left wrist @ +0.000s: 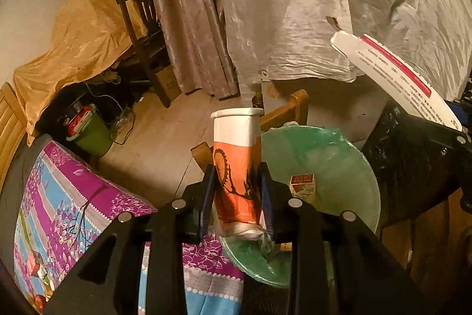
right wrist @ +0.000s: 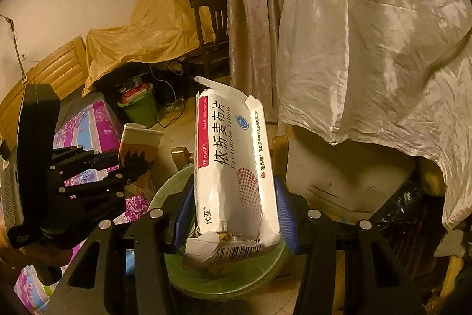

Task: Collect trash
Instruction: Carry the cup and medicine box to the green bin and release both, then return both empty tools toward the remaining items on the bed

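My left gripper (left wrist: 236,182) is shut on an orange and white paper cup (left wrist: 236,164), squashed and upright, held at the near left rim of a bin lined with a green bag (left wrist: 348,167). A small brown carton (left wrist: 302,185) lies inside the bin. My right gripper (right wrist: 234,200) is shut on a torn white medicine box (right wrist: 233,167) with a red stripe, held above the same bin (right wrist: 168,191). The box also shows in the left wrist view (left wrist: 398,78), and the left gripper with the cup shows in the right wrist view (right wrist: 138,146).
A bed with a purple and blue floral sheet (left wrist: 73,197) lies at left. A small green bin (left wrist: 91,135) full of trash stands on the wooden floor. A dark chair (left wrist: 141,31), curtains, a white cloth-covered bulk (left wrist: 324,5) and a black bag (left wrist: 407,161) surround the spot.
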Motion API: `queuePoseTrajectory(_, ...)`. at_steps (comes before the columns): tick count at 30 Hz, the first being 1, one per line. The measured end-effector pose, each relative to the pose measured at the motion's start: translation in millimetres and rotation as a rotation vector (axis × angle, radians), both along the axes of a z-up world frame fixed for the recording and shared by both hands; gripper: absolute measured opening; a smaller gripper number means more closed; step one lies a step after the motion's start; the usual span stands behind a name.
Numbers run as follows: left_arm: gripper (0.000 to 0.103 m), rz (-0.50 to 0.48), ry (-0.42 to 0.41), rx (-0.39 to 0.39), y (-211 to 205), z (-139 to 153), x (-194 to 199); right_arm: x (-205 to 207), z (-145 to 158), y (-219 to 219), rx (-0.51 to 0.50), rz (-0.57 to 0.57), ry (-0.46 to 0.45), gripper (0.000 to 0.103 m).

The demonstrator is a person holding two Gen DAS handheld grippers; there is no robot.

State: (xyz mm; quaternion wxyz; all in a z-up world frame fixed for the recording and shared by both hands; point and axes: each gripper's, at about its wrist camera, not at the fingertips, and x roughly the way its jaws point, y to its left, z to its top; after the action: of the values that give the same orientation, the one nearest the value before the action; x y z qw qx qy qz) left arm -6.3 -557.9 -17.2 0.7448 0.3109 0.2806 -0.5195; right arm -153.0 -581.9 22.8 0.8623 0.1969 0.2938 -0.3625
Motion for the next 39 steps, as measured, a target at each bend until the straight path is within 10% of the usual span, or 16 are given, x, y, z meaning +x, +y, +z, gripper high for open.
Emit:
queuePoseTrajectory(5, 0.042, 0.011, 0.016, -0.005, -4, -3, 0, 8, -8, -5, 0.033, 0.029, -0.007, 0.063)
queuePoseTrajectory(7, 0.065, 0.01, 0.044, -0.002, -6, -5, 1, 9, -11, -7, 0.034, 0.022, -0.01, 0.071)
queuePoseTrajectory(21, 0.065, 0.061, 0.105, -0.051, 16, -7, 12, 4, -9, 1, 0.014, 0.03, -0.087, 0.071)
queuePoseTrajectory(27, 0.073, 0.234, -0.018, -0.182, 79, 6, 30, 11, 6, 44, -0.183, 0.026, -0.17, 0.072)
queuePoseTrajectory(34, 0.079, 0.504, -0.128, -0.221, 194, 6, 65, 32, 17, 141, -0.497, 0.046, -0.298, 0.098)
queuePoseTrajectory(39, 0.079, 0.704, -0.168, -0.211, 298, 9, 84, 75, 13, 205, -0.525, 0.188, -0.339, 0.098)
